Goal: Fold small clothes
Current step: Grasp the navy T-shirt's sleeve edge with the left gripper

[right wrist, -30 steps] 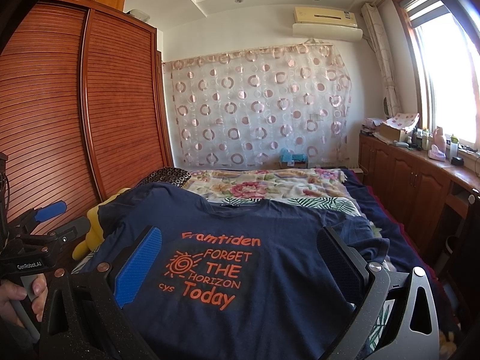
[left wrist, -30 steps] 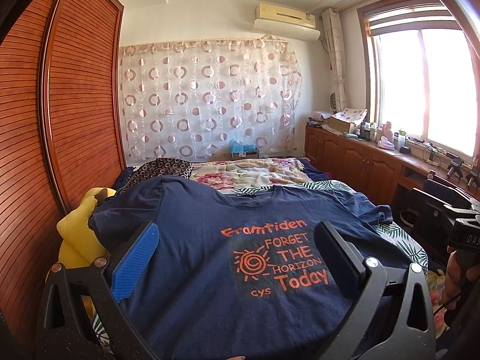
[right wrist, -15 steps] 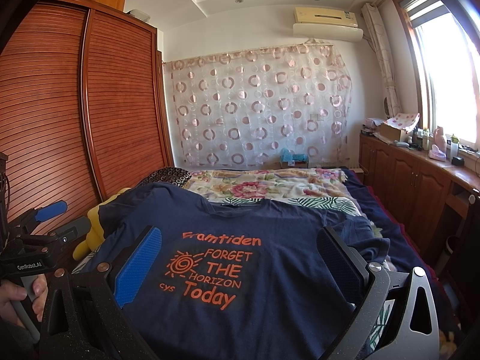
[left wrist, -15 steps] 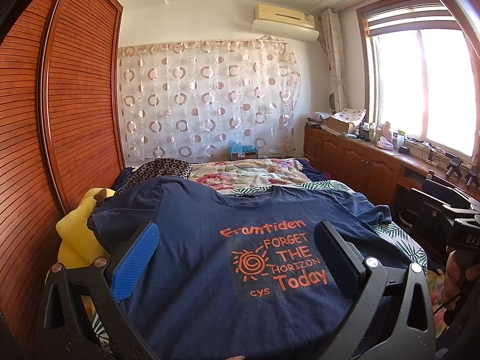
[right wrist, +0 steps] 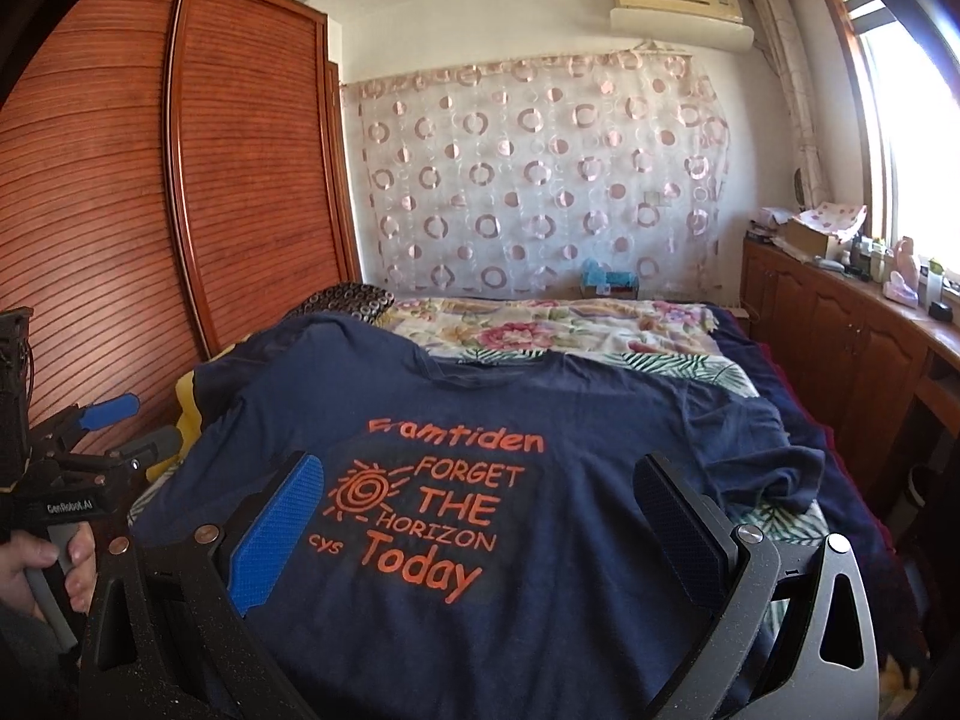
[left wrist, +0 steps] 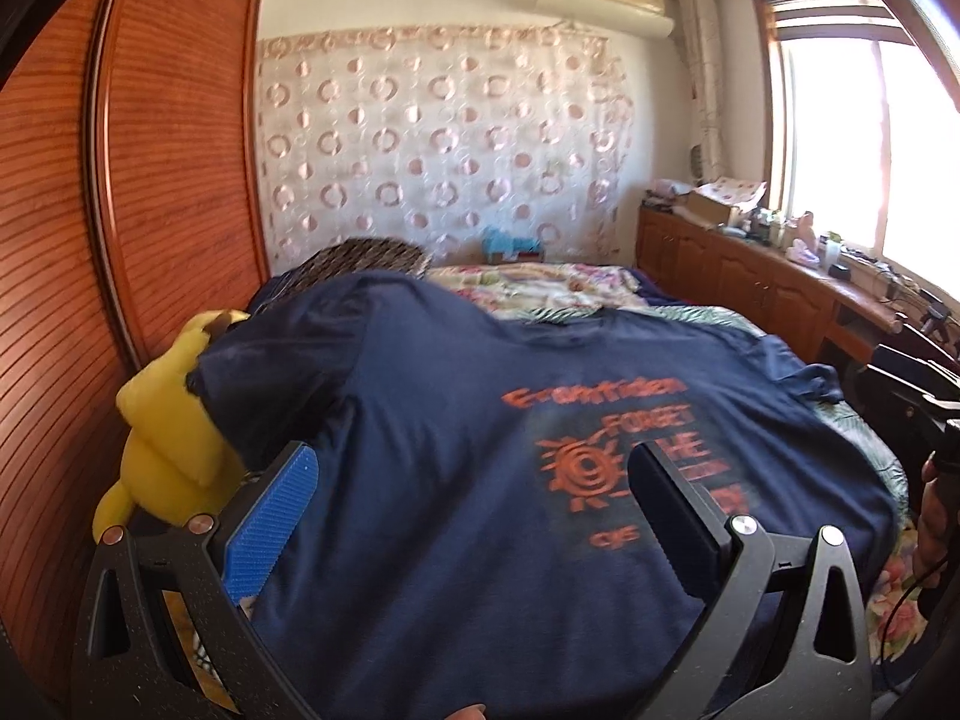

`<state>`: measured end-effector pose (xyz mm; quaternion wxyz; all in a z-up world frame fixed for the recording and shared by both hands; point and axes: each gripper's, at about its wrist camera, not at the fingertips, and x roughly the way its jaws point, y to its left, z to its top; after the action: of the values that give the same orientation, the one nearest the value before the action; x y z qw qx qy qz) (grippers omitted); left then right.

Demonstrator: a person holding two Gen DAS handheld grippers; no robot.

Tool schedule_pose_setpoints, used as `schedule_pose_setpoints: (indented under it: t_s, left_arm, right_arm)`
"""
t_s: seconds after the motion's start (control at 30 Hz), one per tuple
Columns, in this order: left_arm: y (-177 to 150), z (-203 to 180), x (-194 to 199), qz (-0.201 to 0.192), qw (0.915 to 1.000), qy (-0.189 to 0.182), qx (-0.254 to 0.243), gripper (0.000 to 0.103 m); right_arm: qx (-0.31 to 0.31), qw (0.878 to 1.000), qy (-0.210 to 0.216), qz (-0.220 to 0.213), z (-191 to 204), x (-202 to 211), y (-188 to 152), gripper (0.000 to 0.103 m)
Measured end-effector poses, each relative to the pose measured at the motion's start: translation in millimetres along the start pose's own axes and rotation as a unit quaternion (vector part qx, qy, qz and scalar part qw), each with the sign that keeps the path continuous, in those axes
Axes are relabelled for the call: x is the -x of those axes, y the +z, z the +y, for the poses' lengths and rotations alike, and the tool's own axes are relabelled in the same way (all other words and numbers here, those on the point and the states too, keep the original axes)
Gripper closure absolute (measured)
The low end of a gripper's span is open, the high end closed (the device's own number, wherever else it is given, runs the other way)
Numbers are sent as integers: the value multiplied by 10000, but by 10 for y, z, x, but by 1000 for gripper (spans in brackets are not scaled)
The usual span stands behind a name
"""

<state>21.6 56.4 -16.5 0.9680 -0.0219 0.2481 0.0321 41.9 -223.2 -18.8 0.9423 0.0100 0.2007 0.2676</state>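
Both grippers, left (left wrist: 474,480) & right (right wrist: 480,492), gaping over prob. flat navy tee (right wrist: 540,420).

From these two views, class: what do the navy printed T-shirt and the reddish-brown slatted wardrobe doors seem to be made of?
Navy printed T-shirt: soft knit, probably cotton; matte, wrinkling at the sleeve. Reddish-brown slatted wardrobe doors: apparently wood, semi-gloss; ribbed slats catch light.

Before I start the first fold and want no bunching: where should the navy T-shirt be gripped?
Probably pinch the navy T-shirt at its left sleeve edge, coming in from the left side. It lies face up and flat, while the right sleeve is crumpled. Both claws hover open.
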Motion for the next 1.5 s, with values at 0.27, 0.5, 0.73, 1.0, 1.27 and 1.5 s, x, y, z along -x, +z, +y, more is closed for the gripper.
schedule_pose_setpoints:
  t_s: [0.27, 0.5, 0.73, 1.0, 1.27, 1.5]
  left_arm:
    - [-58, 547, -250, 108, 9998, 123, 144, 0]
    - [155, 1053, -547, 284, 9993, 35, 261, 17]
    - [348, 1431, -987, 730, 9970, 56, 230, 45]
    - [377, 1783, -1498, 1215, 9907, 581, 168, 53]
    - [391, 1889, -1630, 1405, 9880, 625, 150, 96]
    - [693, 1548, -1351, 868, 9930, 666, -447, 100]
  right_arm:
    - [35, 9990, 271, 354, -45, -307, 71, 1]
    - [112, 9969, 553, 553, -84, -498, 232, 4]
    - [158, 9957, 743, 535, -187, -631, 336, 4]
    - [269, 9943, 835, 614, -130, -767, 248, 4]
    - [362, 9920, 894, 809, -49, -936, 317, 4]
    - [339, 9918, 892, 846, -27, -913, 281, 4]
